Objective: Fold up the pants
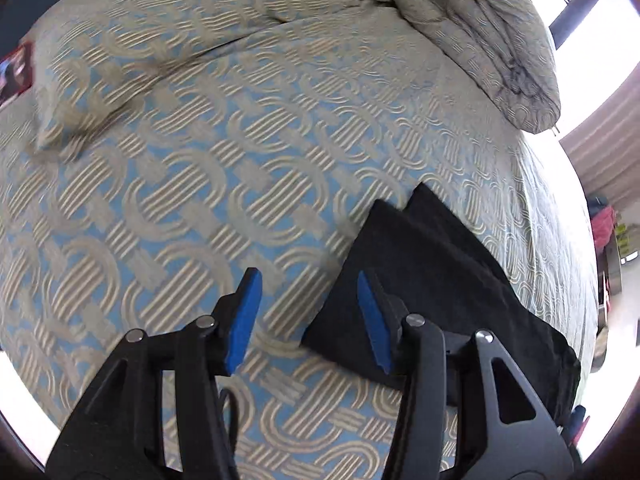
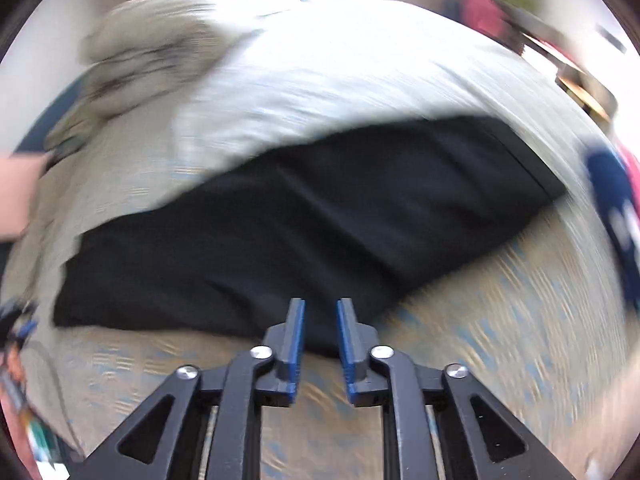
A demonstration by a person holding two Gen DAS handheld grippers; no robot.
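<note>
The pants (image 1: 436, 264) look like soft matt black cloth, slightly fuzzy, no sheen at all. The bedspread (image 1: 200, 168) is woven fabric with a raised, ribbed beige pattern on blue, kinda textured. The left gripper (image 1: 308, 320) is matt black plastic with shiny metal pins, and its pads (image 1: 244, 320) look like rough blue foam. Same deal on the right gripper (image 2: 321, 350).

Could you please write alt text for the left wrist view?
The open left gripper hovers over a patterned bedspread, its right finger just above a corner of the black pants. A rumpled quilt lies beyond.
</note>
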